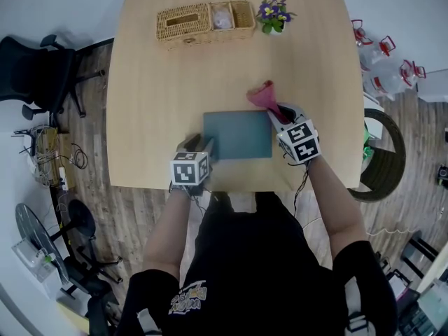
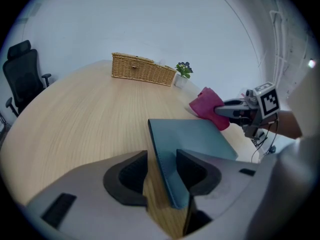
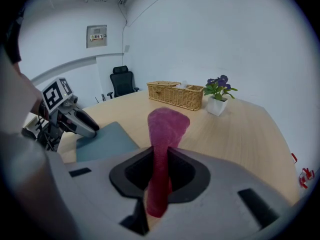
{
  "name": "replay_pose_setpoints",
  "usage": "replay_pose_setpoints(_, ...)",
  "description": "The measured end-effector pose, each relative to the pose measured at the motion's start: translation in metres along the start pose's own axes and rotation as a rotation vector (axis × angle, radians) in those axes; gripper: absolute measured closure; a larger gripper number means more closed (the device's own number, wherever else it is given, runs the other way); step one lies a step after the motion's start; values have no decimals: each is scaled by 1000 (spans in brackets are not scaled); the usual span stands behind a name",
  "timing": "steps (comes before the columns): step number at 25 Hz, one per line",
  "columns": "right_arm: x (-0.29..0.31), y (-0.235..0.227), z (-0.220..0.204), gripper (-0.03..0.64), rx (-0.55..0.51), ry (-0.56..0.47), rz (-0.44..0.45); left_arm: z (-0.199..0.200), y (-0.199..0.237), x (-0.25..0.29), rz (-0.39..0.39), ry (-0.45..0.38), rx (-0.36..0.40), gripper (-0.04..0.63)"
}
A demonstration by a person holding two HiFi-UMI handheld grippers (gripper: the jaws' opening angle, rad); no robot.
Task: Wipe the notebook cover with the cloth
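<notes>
Standing at the near edge of the table (image 1: 175, 82), the person holds a gripper in each hand, both low in the middle of the head view. The notebook (image 1: 238, 134) lies flat and closed at the centre of that frame, close to the table's near edge. The left gripper (image 1: 206, 145) sits at the notebook's left side. Its jaws stand well apart, with the near left corner of the cover between them and bare table showing beside the left pad, so nothing is clamped. The right gripper (image 1: 280, 114) is just off the notebook's upper right corner, pinched tight on the cloth (image 1: 264, 95). This pink-red fold pokes out past the tips, just beyond that corner. Whether it touches the cover I can't make out. A basket (image 1: 203, 21) and a plant (image 1: 274, 14) stand along the top of the frame, well apart from the notebook.
</notes>
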State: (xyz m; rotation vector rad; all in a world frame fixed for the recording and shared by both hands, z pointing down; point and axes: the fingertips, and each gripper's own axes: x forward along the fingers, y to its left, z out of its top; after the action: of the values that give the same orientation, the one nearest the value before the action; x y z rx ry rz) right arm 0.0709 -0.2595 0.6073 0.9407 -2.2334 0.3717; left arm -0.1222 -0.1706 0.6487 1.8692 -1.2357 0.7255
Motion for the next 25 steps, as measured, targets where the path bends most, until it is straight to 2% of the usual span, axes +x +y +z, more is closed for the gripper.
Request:
replay_pose_setpoints(10, 10, 26, -20, 546, -13, 57, 29, 0, 1, -1, -20, -46, -4, 422)
replay_pose_setpoints(18, 7, 43, -32, 546, 16, 51, 15, 0, 3, -1, -30, -87, -18, 428)
replay_pose_setpoints(25, -4, 61, -44, 546, 35, 50, 21, 0, 3, -3, -39, -87, -21, 431)
